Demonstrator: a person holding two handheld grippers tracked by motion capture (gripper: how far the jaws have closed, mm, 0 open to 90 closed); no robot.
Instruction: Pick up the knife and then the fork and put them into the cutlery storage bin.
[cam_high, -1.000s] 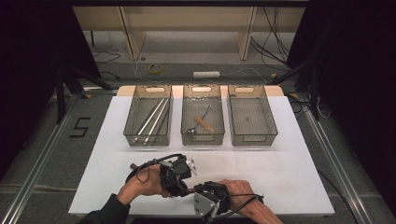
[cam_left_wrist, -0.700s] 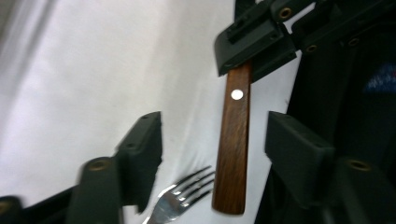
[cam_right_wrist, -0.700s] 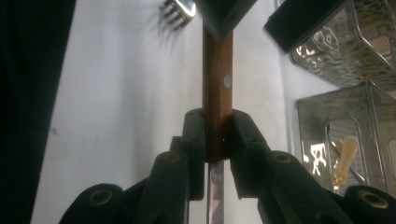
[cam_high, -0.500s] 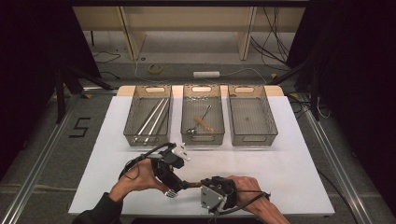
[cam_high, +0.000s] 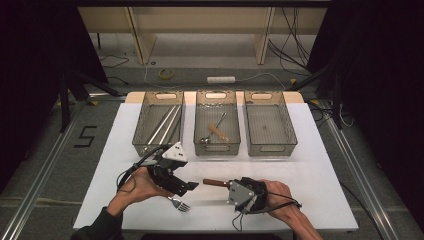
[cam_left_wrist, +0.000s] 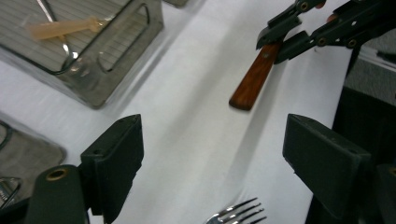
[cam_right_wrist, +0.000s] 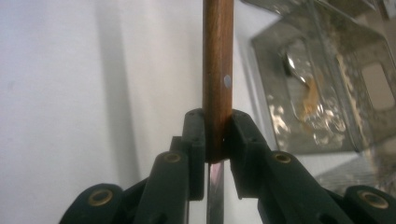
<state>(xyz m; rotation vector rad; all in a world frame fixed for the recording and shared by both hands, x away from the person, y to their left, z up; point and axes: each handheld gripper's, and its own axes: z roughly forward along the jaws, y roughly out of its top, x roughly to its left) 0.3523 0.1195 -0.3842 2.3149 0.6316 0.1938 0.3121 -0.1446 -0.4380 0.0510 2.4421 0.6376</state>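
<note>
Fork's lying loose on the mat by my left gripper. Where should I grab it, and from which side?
Take the fork by its handle, behind the tines, coming straight down from above with the jaws across its width. It lies flat on the white mat, so only a top approach fits. The left gripper is open just above it.

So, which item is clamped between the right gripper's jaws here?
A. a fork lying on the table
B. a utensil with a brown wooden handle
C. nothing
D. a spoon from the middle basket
B: the right gripper is shut on the wooden handle, which sticks out past its jaws; the fork lies free on the table by the left gripper.
</note>
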